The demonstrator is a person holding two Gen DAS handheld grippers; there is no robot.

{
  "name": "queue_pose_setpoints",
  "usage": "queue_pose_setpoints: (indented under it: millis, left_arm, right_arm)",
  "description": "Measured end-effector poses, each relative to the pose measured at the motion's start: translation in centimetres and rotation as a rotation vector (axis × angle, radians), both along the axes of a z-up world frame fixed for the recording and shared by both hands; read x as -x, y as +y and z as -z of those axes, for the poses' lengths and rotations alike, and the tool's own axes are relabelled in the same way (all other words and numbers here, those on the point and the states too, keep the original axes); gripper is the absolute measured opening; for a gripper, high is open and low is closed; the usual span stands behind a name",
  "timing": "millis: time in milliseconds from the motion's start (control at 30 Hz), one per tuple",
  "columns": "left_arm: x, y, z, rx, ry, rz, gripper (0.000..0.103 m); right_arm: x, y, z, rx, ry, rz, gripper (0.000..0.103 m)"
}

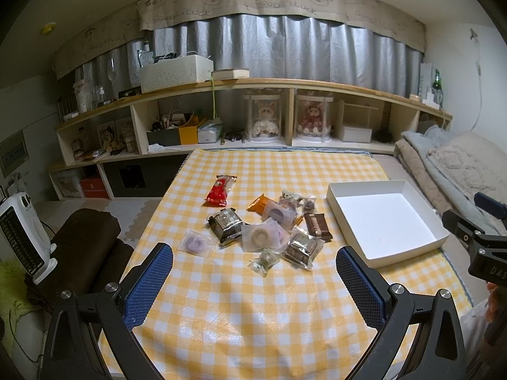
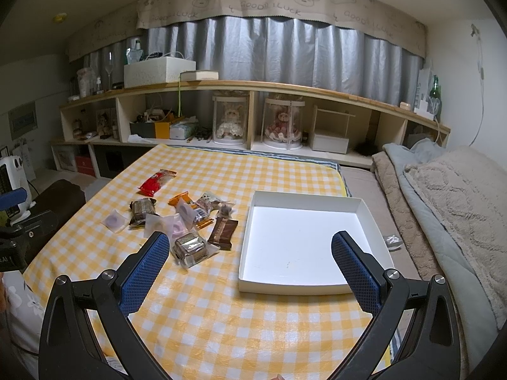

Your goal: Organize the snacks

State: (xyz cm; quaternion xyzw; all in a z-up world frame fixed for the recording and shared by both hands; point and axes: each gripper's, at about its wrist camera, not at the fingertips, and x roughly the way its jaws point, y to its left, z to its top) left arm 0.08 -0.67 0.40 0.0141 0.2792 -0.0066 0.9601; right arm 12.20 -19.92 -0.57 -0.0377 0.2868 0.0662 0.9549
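Several wrapped snacks lie in a loose pile [image 1: 269,224] on the yellow checked cloth [image 1: 253,316]: a red packet [image 1: 220,190], an orange packet [image 1: 258,204], a brown bar [image 1: 317,226], clear pouches. An empty white shallow box [image 1: 385,226] sits to their right. My left gripper [image 1: 255,261] is open and empty, above the cloth just in front of the pile. My right gripper [image 2: 250,247] is open and empty, over the near edge of the box [image 2: 304,240], with the pile [image 2: 187,218] to its left.
A long wooden shelf unit [image 1: 253,85] with boxes, dolls and bottles runs along the back under grey curtains. Folded blankets [image 2: 443,196] lie at the right. A white heater [image 1: 22,234] and a dark cushion [image 1: 85,240] stand at the left.
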Motion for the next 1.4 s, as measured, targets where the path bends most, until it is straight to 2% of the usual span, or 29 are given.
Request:
queue_pose_setpoints:
  millis: [1400]
  left_arm:
    - [0.5, -1.0, -1.3, 0.004, -0.005, 0.0, 0.103]
  right_arm:
    - [0.1, -0.3, -0.5, 0.007, -0.008, 0.004, 0.103]
